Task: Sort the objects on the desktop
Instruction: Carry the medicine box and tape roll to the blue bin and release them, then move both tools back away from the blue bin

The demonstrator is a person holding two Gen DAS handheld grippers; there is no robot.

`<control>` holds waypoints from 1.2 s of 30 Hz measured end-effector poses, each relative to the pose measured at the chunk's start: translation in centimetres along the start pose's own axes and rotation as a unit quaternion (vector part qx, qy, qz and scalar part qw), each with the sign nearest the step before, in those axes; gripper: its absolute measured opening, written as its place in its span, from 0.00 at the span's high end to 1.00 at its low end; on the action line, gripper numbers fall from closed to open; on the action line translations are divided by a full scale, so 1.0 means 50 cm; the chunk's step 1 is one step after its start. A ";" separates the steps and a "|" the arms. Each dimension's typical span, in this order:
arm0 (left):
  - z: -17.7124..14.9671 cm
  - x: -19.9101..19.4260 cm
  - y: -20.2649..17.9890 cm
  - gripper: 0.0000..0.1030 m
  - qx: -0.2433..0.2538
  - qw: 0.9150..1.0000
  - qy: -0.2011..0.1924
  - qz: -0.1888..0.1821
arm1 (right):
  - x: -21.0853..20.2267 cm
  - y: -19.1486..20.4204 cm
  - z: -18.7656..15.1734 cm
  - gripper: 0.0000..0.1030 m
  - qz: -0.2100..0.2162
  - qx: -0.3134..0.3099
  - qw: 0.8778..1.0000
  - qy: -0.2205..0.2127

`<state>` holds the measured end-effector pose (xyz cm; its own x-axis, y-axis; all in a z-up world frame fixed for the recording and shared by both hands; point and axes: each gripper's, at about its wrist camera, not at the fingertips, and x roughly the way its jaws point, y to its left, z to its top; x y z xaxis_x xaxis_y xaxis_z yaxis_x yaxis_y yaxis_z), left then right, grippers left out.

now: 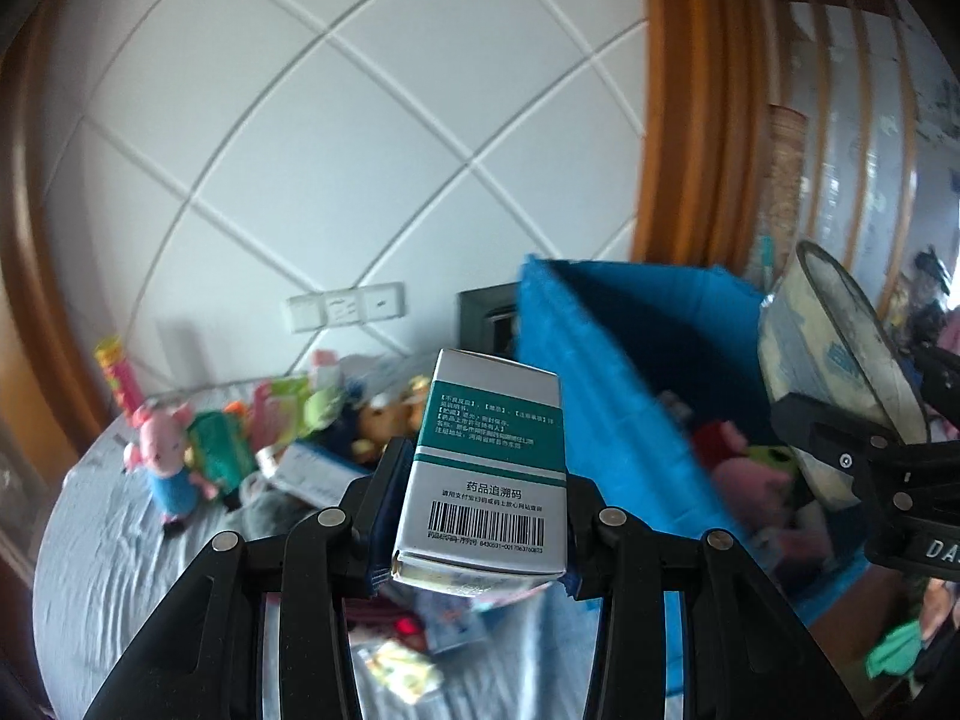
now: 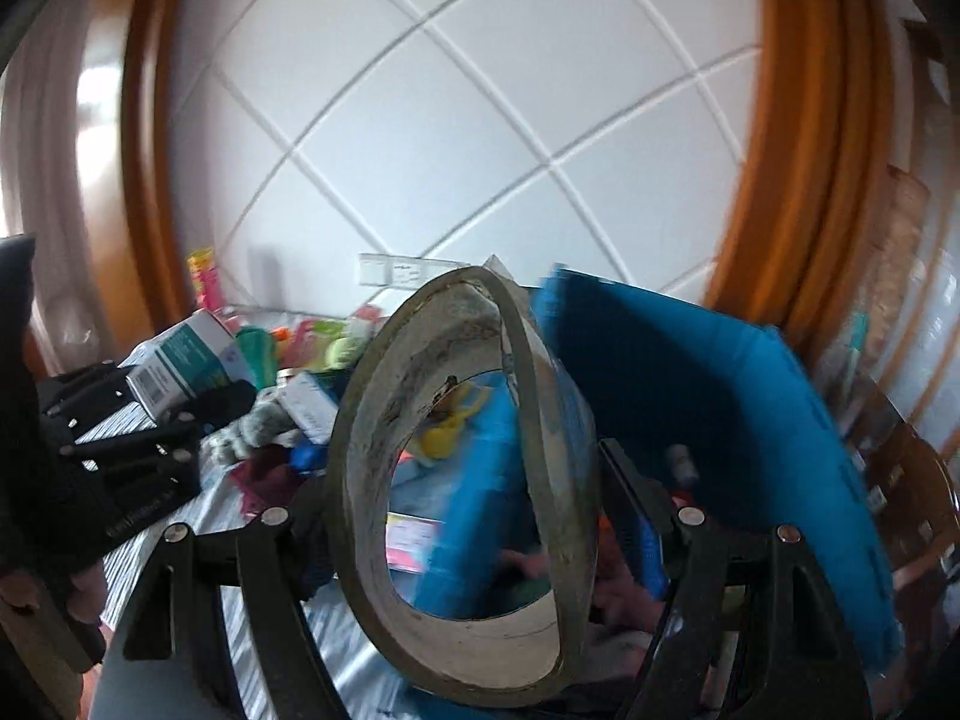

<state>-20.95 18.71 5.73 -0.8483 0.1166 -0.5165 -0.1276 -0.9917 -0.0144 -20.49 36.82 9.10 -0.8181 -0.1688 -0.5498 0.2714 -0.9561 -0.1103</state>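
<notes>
At the far left, on the grey cloth (image 1: 102,546), a pink plush pig (image 1: 159,447), a green packet (image 1: 219,459) and other small items lie in a loose pile, so this part looks not sorted yet; the left gripper (image 1: 480,498) is closed on a white and green medicine box (image 1: 486,474), held upright in the air, just beside the left wall of the blue bin (image 1: 600,372); inside the bin some soft toys (image 1: 750,474) already lie, so part of the sorting seems done; the right gripper (image 2: 468,516) is clamped on a big roll of tape (image 2: 540,480), lifted in front of the bin; I judge both carried things are heading there, and the pile remains after them.
</notes>
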 end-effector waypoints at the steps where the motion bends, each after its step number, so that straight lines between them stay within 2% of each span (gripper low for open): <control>1: 0.011 0.003 -0.021 0.61 0.009 1.000 -0.002 -0.006 | -0.008 -0.024 -0.003 0.28 -0.010 0.009 1.000 0.000; 5: 0.057 0.023 -0.102 0.61 0.025 0.998 0.005 -0.057 | -0.022 -0.115 -0.016 0.28 -0.059 0.042 0.997 0.015; 8: 0.082 0.041 -0.177 0.61 0.043 0.996 0.008 -0.083 | -0.013 -0.174 -0.039 0.28 -0.074 0.058 0.995 0.035; 11: 0.094 0.082 -0.253 0.61 0.051 0.993 0.046 -0.096 | 0.000 -0.232 -0.063 0.28 -0.085 0.071 0.992 0.055; 19: 0.073 0.179 -0.403 0.61 0.076 0.983 0.137 -0.090 | 0.042 -0.361 -0.127 0.28 -0.092 0.084 0.987 0.106; 24: 0.035 0.199 -0.447 0.61 0.083 0.980 0.166 -0.078 | 0.084 -0.408 -0.164 0.28 -0.082 0.082 0.984 0.135; 27: 0.019 0.199 -0.464 0.60 0.086 0.979 0.169 -0.076 | 0.099 -0.420 -0.185 0.28 -0.076 0.081 0.983 0.146; 28: 0.015 0.199 -0.468 0.57 0.087 0.979 0.169 -0.077 | 0.099 -0.423 -0.188 0.28 -0.076 0.082 0.983 0.146; 30: 0.014 0.199 -0.471 0.29 0.085 0.980 0.165 -0.077 | 0.098 -0.432 -0.192 0.28 -0.075 0.087 0.983 0.144; 31: 0.014 0.195 -0.473 0.23 0.084 0.981 0.158 -0.073 | 0.102 -0.439 -0.191 0.27 -0.075 0.088 0.983 0.143; 32: 0.015 0.191 -0.474 0.18 0.084 0.983 0.150 -0.067 | 0.102 -0.444 -0.192 0.27 -0.077 0.089 0.983 0.143; 35: 0.016 0.188 -0.470 0.18 0.083 0.984 0.146 -0.063 | 0.101 -0.451 -0.196 0.24 -0.081 0.087 0.982 0.144; 36: 0.015 0.186 -0.469 0.16 0.081 0.984 0.147 -0.063 | 0.098 -0.454 -0.196 0.17 -0.083 0.087 0.983 0.141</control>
<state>-26.22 43.09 1.90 -0.6390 0.1935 -0.7445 -0.3226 -0.9460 0.0309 -25.69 60.02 0.79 -0.6647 0.0429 -0.7459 0.0355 -0.9954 -0.0888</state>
